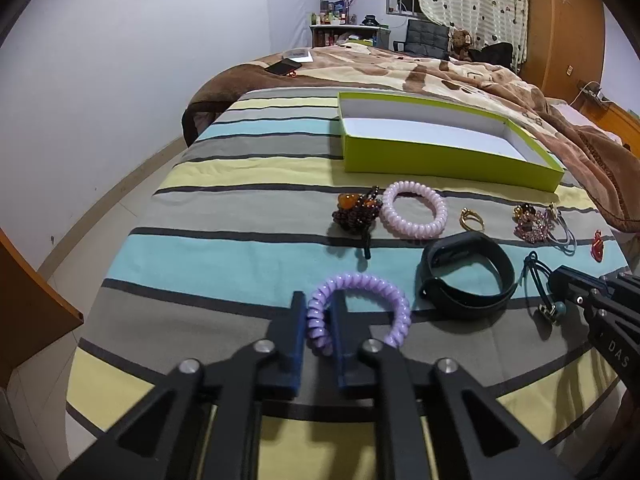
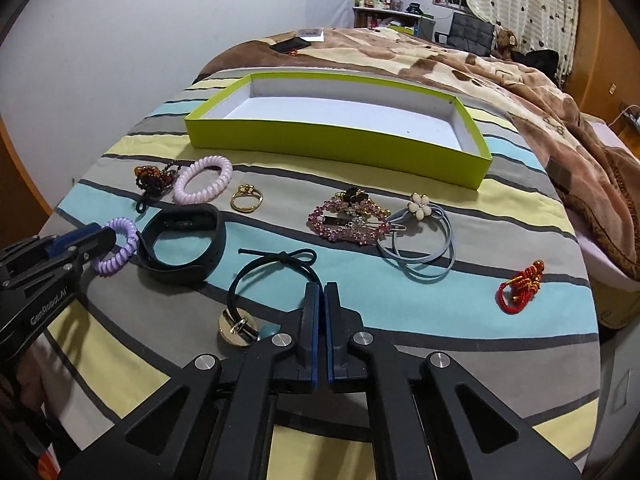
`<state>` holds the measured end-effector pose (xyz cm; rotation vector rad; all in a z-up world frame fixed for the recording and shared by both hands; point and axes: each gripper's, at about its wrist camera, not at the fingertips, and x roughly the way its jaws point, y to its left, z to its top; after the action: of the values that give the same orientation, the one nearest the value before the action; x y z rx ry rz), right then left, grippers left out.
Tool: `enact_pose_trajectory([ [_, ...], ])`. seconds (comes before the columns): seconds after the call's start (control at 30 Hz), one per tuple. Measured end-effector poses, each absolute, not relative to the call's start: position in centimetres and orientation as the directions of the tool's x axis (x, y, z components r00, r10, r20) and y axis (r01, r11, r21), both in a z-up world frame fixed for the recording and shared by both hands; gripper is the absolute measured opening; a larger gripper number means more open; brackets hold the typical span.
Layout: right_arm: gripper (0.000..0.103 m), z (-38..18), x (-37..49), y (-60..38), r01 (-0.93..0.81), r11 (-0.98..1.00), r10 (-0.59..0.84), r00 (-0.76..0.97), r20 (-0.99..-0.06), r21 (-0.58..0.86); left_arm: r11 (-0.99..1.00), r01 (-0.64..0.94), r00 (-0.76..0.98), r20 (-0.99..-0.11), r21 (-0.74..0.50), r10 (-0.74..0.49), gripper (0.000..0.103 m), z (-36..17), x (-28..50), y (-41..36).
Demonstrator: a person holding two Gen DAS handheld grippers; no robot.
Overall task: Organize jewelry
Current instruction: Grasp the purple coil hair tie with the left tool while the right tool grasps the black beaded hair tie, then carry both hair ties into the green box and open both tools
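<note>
My left gripper is shut on the near side of a purple spiral hair tie, which lies on the striped cloth; it also shows in the right wrist view. My right gripper is shut with its tips at the cord of a dark hair tie with a gold disc; whether it grips the cord I cannot tell. An empty lime-green box stands behind the jewelry.
On the cloth lie a pink spiral tie, a dark bead bracelet, a gold ring, a black wristband, a pink rhinestone clip, a blue flower tie and a red cord charm. A brown blanket lies behind.
</note>
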<state>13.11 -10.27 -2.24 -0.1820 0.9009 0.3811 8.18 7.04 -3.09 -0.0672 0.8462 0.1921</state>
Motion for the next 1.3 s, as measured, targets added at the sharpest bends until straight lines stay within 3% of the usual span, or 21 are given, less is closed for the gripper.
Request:
enact_pose_trajectory([
  [0.73, 0.001, 1.9, 12.2, -12.5, -0.416, 0.901, 0.377, 0.611, -0.696, 0.122, 0.994, -0.059, 0.746, -0.666, -0.097, -0.021, 0.009, 1.7, 7.0, 5.9],
  [1.03, 0.001, 4.7, 15.4, -13.0, -0.429, 0.895, 0.4, 0.65, -0.646, 0.123, 0.997, 0.015, 0.78, -0.623, -0.071, -0.056, 0.009, 4.3, 11.2, 4.3],
  [1.3, 0.001, 5.5, 21.2, -12.9, -0.429, 0.892, 0.414, 0.65, -0.637, 0.142, 0.996, 0.038, 0.761, -0.643, -0.087, -0.085, 0.009, 4.4, 17.4, 4.4],
])
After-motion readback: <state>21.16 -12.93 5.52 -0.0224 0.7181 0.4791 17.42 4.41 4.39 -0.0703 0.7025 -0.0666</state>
